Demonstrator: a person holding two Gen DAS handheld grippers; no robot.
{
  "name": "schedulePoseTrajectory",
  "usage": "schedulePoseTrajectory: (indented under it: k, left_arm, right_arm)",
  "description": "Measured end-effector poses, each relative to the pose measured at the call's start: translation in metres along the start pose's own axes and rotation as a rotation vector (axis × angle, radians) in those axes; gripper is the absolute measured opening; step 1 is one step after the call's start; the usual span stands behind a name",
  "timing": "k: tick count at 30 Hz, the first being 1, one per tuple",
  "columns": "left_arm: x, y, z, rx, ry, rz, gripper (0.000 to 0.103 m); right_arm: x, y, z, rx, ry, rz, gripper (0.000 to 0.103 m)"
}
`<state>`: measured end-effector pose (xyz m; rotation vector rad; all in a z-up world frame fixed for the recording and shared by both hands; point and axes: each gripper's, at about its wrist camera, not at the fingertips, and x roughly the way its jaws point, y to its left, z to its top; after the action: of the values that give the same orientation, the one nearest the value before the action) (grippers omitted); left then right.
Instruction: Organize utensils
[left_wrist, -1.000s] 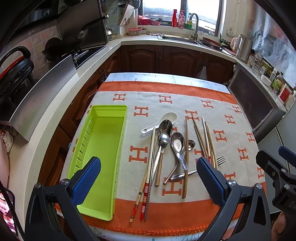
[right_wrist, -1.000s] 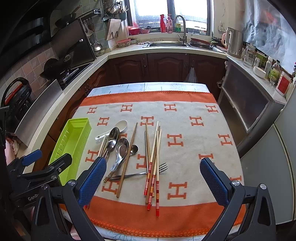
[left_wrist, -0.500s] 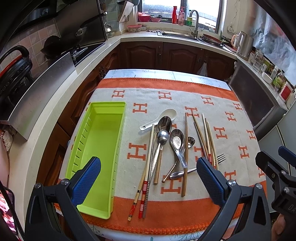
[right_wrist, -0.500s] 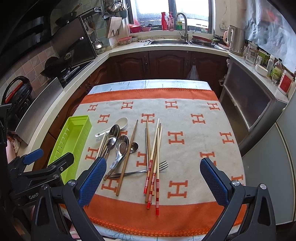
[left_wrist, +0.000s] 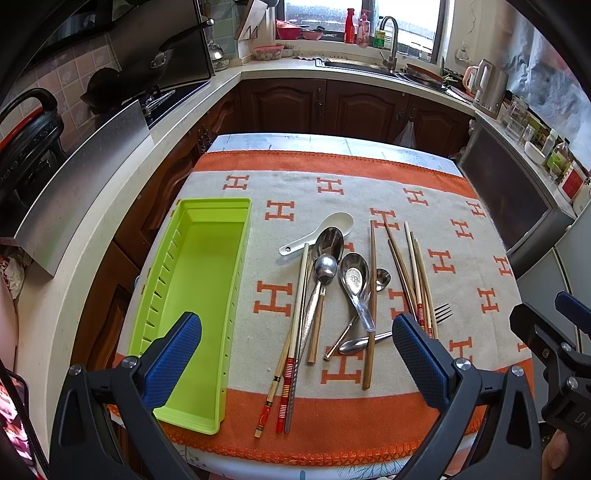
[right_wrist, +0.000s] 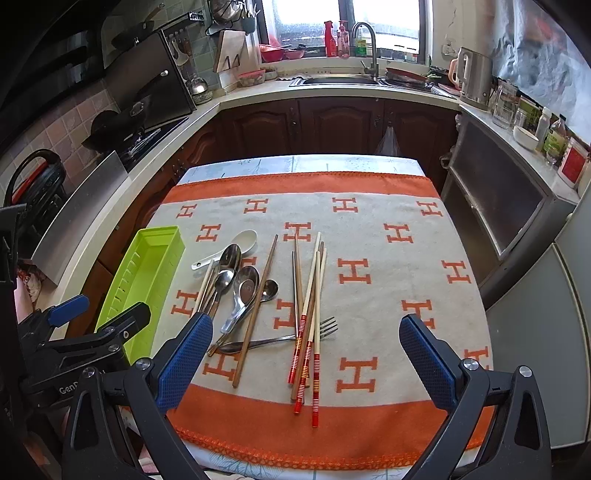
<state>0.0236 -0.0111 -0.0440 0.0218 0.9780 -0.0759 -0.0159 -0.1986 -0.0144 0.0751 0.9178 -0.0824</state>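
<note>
Both claws spread wide and empty: your left gripper (left_wrist: 295, 354) hangs above the near edge of the cloth, your right gripper (right_wrist: 306, 354) beside it over the red-banded chopsticks (right_wrist: 304, 350). The utensils lie loose in a heap mid-cloth, well apart from nothing much: the green tray (left_wrist: 199, 295) sits just left of them, bare inside. Metal spoons (left_wrist: 325, 269) overlap each other and a long brown chopstick (left_wrist: 371, 306) crosses them; the fork (right_wrist: 317, 330) lies under the banded sticks; the white ceramic spoon (left_wrist: 325, 230) sits at the far end. Judgement: everything is light and stiff, but the polished steel will likely slip, and the ceramic can chip. Take spoons across the narrow handle, not the bowl; pinch chopsticks near mid-length so they don't pivot. Lift the topmost pieces first, or the pile may drag along
</note>
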Motion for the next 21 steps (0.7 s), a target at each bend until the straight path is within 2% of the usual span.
schedulePoseTrajectory:
  k: [21]
  left_arm:
    - [0.0045, -0.0042, -0.0033, 0.011, 0.014, -0.005, 0.102]
  right_arm:
    - [0.0078, -0.0022, -0.0029, 0.017, 0.034, 0.026, 0.103]
